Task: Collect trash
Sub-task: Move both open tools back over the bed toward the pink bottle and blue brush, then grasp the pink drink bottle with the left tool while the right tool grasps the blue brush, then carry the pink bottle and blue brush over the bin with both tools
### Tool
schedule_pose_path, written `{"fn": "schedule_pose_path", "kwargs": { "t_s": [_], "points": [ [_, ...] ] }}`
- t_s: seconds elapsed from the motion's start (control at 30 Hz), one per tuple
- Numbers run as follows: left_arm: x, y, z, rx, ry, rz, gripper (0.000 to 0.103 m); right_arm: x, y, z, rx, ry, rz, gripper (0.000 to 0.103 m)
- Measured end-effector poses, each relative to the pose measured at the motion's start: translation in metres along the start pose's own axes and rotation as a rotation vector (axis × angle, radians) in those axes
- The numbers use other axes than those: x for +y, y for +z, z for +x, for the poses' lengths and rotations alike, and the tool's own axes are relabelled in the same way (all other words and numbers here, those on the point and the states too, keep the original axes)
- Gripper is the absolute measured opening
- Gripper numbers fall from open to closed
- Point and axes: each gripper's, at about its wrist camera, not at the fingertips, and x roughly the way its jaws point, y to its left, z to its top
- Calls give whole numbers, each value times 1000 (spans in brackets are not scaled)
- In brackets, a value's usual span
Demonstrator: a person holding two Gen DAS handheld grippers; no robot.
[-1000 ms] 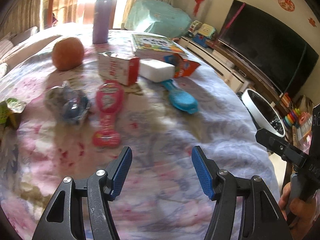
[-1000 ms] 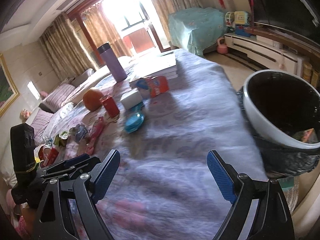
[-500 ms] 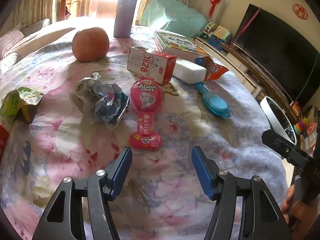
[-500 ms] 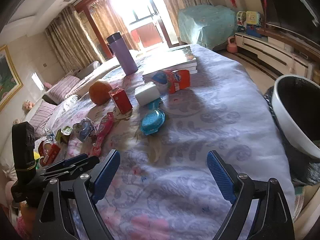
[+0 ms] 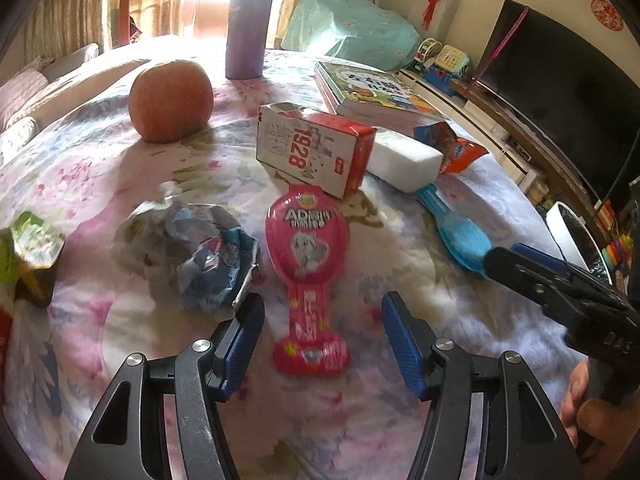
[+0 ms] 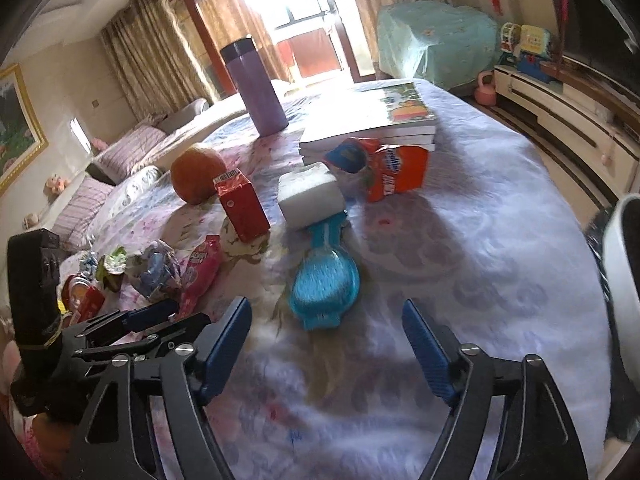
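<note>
The left wrist view looks steeply down, close over the floral-clothed table (image 5: 400,420), facing the bright window. The right wrist view looks the same way from farther right. Both share the pink spoon-shaped packet (image 5: 308,272) (image 6: 200,276), orange fruit (image 5: 170,100) (image 6: 196,172) and purple flask (image 5: 246,24) (image 6: 256,88).

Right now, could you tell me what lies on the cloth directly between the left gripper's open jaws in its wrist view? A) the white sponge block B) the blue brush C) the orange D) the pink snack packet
D: the lower end of the pink snack packet lies on the cloth between the jaws of the left gripper, which stand apart and clear of it.
</note>
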Motion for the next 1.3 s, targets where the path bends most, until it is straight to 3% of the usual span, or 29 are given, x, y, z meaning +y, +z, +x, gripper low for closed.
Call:
{"fn": "schedule_pose_path", "kwargs": {
  "t_s": [0.07, 0.13, 0.27, 0.37, 0.4, 0.5, 0.97, 1.3],
  "points": [
    [1, 4, 5, -3, 5, 3, 55, 2, 4, 10, 20, -5, -11, 71],
    [1, 7, 10, 0, 6, 11, 42, 3, 8, 20, 41, -15, -25, 66],
    [-2, 9, 15, 2, 4, 35, 32, 6, 11, 31, 68, -62, -58, 44],
    [-8, 7, 16, -4, 1, 60, 28, 4, 9, 29, 63, -65, -62, 44],
    [-10, 6, 16, -1, -7, 66, 19, 3, 7, 25, 59, -64, -62, 43],
    [-15, 3, 15, 4, -32, 68, 19, -4, 0, 15, 52, -53, -43, 39],
    [-56, -14, 6, 22, -147, 130, 19, -43, -32, -47, -10, -60, 65, 39],
    [-77, -19, 3, 32, -177, 166, 19, -63, -47, -71, -39, -74, 117, 39]
  ]
}}
